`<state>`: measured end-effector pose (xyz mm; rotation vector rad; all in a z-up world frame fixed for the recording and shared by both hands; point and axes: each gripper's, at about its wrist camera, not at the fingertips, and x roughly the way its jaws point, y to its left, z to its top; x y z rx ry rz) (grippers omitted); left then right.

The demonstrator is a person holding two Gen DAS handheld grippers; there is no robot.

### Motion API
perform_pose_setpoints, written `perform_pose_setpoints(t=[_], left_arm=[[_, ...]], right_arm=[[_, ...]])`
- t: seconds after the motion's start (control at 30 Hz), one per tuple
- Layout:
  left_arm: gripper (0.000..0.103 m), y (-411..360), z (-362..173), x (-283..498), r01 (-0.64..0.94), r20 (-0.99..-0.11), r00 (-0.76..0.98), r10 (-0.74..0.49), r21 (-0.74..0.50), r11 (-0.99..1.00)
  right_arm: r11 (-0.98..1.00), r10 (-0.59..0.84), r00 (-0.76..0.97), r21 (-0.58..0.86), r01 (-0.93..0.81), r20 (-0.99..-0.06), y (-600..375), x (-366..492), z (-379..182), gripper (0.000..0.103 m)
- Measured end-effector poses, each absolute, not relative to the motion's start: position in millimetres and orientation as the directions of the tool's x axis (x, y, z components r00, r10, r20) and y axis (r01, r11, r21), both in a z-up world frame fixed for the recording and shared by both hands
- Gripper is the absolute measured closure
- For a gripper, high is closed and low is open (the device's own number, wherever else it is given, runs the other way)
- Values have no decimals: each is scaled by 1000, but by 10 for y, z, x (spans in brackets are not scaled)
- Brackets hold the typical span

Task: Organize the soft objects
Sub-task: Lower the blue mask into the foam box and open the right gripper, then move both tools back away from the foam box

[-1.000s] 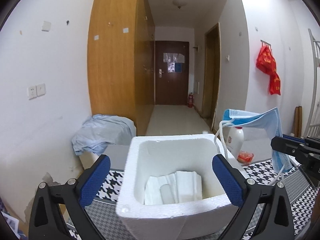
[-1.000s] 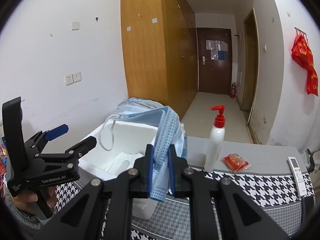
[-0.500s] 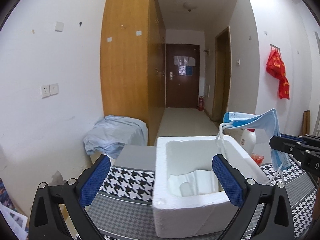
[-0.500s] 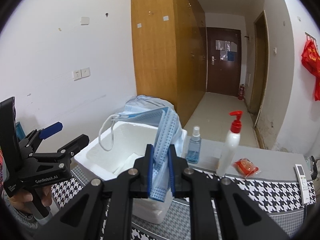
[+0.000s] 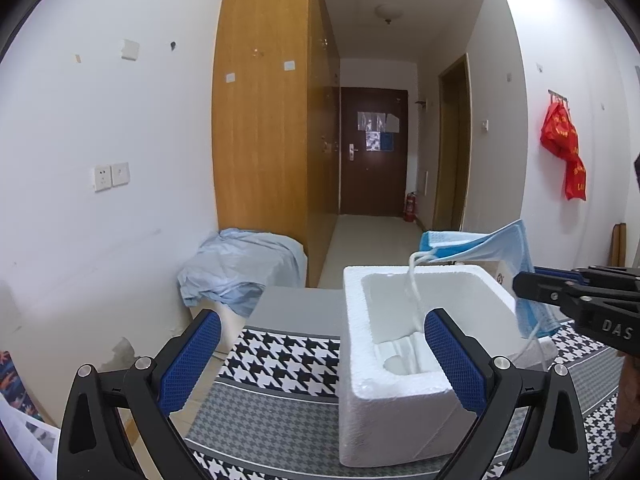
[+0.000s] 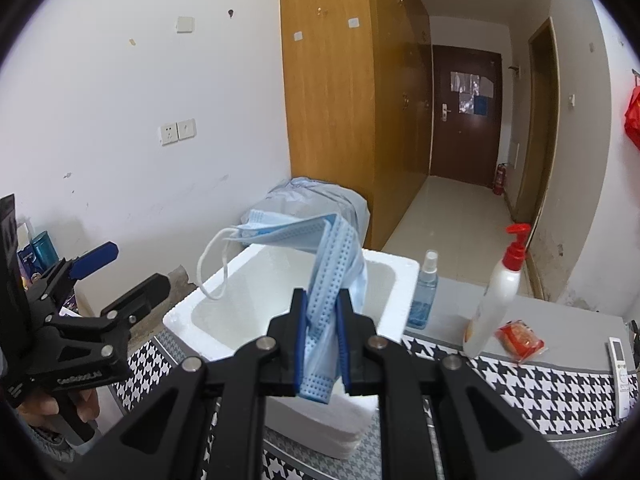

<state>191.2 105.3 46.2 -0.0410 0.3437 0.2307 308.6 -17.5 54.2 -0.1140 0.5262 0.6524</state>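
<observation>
In the right wrist view, the right gripper (image 6: 322, 344) sits at lower centre, its jaws clamped on a blue face mask (image 6: 328, 280). The mask drapes up and over toward the left of the frame, one white ear loop (image 6: 212, 268) hanging above the open white foam box (image 6: 392, 280). The left gripper (image 6: 120, 280) shows at the left edge, jaws spread wide and holding nothing. In the left wrist view its blue pads (image 5: 192, 360) frame the lower part of the picture, the box (image 5: 400, 420) at lower right on a houndstooth cloth (image 5: 280, 360) (a white moulded insert lies inside). Right of the box stand a small spray bottle (image 6: 426, 292) and a red-capped pump bottle (image 6: 496, 292), with a red packet (image 6: 518, 340) and remote control (image 6: 620, 360) further right.
</observation>
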Motion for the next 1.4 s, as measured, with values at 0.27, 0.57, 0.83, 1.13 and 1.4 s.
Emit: perform_pose_setpoints(t=[0.27,0.57,0.83,1.13,1.4], left_arm=[[1,1141,406,1862,-227,-340,918,206,-23,974],[1,1201,364,1887,-218,-350,918,187,-51,975],[1,1193,352,1897,-215,-351,918,185,-50,975],[1,1115,389,1876,-212,-345,920,185,-41,976],[1,931,440,1841,-197,-343,923,176,-28,980]], right_arm=[[787,545,651,53,-615,-528,8,3175,478,85],[788,541,636,67,-612,-551,76,3252,409,48],[785,553,639,78,-614,-535,41,3193,418,9],[801,546,665,83,-593,-510,-138,3089,478,8],[820,525,706,60,-570,-475,-386,2917,537,2]])
